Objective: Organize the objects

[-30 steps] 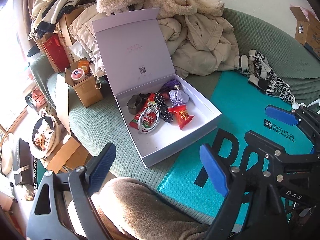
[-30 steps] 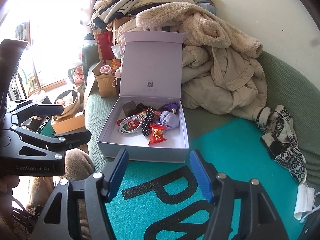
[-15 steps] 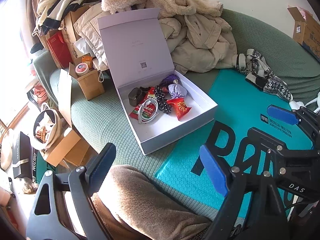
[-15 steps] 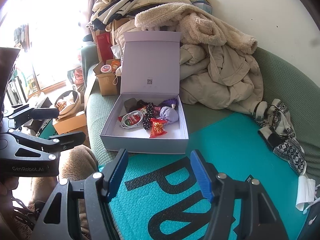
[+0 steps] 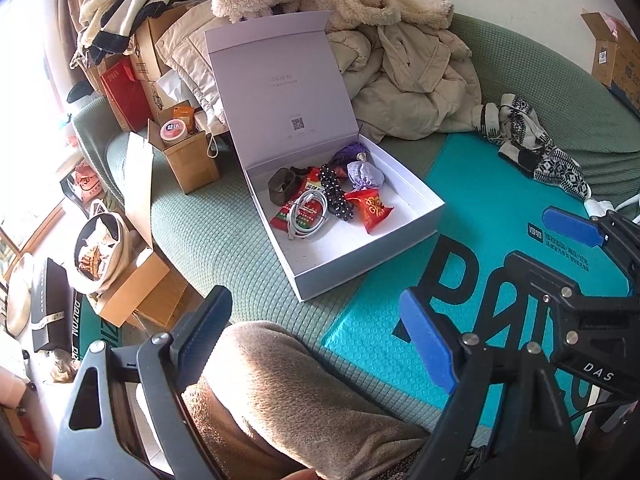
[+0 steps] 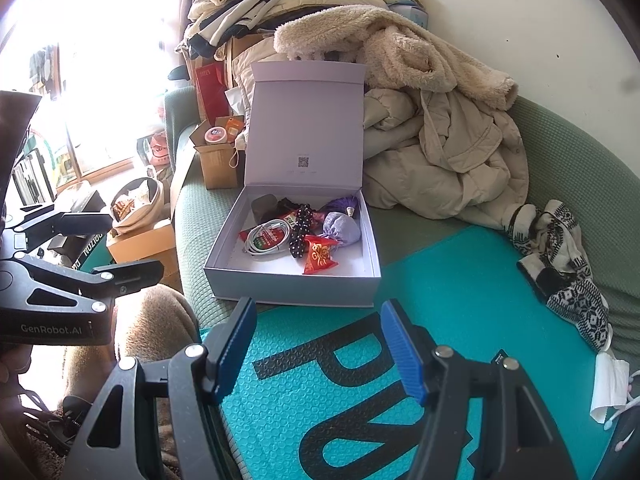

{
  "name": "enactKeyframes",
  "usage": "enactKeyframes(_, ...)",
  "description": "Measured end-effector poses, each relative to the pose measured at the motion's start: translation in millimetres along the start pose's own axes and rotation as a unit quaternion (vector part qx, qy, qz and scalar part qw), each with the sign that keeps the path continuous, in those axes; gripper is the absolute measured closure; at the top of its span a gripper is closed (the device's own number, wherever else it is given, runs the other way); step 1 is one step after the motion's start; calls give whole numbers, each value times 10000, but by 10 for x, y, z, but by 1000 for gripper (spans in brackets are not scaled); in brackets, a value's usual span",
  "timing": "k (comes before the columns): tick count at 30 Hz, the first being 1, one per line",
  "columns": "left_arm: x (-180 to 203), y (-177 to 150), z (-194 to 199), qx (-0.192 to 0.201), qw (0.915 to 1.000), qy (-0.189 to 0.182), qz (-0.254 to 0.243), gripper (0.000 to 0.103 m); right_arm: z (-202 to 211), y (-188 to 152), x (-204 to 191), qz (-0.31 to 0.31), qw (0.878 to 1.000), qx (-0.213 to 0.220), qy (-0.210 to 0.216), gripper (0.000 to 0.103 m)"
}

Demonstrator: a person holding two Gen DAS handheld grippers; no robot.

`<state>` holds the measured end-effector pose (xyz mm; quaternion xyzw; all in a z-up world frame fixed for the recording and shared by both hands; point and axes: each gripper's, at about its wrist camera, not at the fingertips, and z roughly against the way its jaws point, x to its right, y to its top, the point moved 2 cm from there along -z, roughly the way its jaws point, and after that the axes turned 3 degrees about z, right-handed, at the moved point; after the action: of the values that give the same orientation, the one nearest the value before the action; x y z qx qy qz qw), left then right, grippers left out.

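Note:
An open white box with its lid up stands on the green sofa. Inside lie a coiled white cable, a red snack packet, a purple pouch, a black dotted scrunchie and a dark band. My left gripper is open and empty, held back over a brown-clad knee. My right gripper is open and empty above the teal mat, short of the box's front wall.
Piled beige coats lie behind the box. A patterned knit scarf lies at the right on the sofa. Cardboard boxes stand left of the white box. A basket and cartons sit on the floor.
Both grippers have drawn back slightly from the box, so it looks a little farther off. Both stay open and empty. The box contents have not moved.

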<state>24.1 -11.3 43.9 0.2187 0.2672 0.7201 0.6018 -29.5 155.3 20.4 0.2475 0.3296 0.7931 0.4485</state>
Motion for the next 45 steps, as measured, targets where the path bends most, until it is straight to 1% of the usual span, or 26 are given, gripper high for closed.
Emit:
enactKeyframes(22,-97,-14,60,-1,9999,166,-18,18,-19,36,-51,123,9999,-68,-38,38)
enactKeyframes(30,-106,-14,77,-55,9999,114,-62,18,-26,57,-69,149,9999,-81,0,38)
enactKeyframes(37,-135,48,102,-23,9999,113,-75,18,-42,77,-73,142,9999,-92,-6,38)
enactKeyframes(40,-152,58,90,-87,9999,139,-42,18,-64,102,-66,158,9998,-119,-28,38)
enactKeyframes(45,-167,80,38,-138,9999,76,-10,18,-92,105,-36,123,9998,-155,-63,38)
